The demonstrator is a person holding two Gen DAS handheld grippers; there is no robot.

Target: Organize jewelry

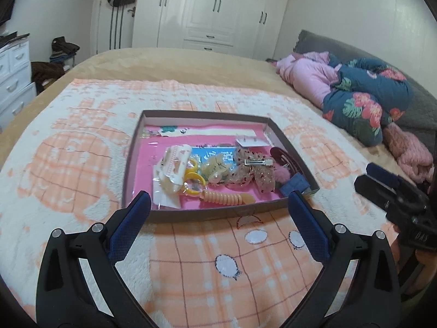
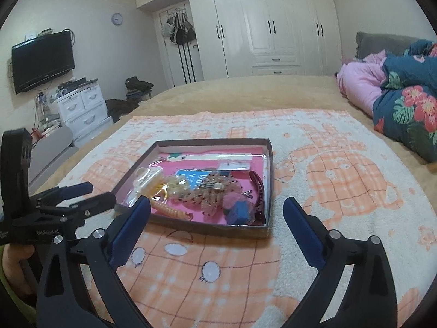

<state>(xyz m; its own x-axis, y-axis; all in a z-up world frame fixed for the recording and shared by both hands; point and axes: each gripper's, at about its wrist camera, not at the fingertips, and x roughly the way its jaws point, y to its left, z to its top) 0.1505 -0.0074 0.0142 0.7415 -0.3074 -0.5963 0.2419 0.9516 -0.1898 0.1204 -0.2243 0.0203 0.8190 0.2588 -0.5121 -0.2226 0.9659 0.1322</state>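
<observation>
A shallow brown box (image 1: 191, 215) (image 2: 218, 230) with a pink floor lies on the peach-and-white blanket (image 1: 218, 273). Inside are a white hair claw (image 1: 174, 164), yellow rings (image 1: 195, 179), a peach spiral hair tie (image 1: 226, 199) (image 2: 170, 210), sheer dotted bows (image 1: 251, 176) (image 2: 210, 194) with a metal clip, a pink pompom (image 1: 281, 176), a small blue box (image 1: 293, 186) (image 2: 240, 211), a dark red clip (image 2: 259, 191) and an earring card (image 1: 250, 142). My left gripper (image 1: 220, 199) (image 2: 95, 192) stands open before the box's near edge. My right gripper (image 2: 217, 205) (image 1: 363, 176) is open too, holding nothing.
The blanket covers a tan bed. A pink and floral quilt pile (image 1: 355, 93) (image 2: 404, 98) lies at the right. White wardrobes (image 2: 273, 27) stand behind, with a drawer unit (image 2: 82, 106) and a wall television (image 2: 42, 60) at the left.
</observation>
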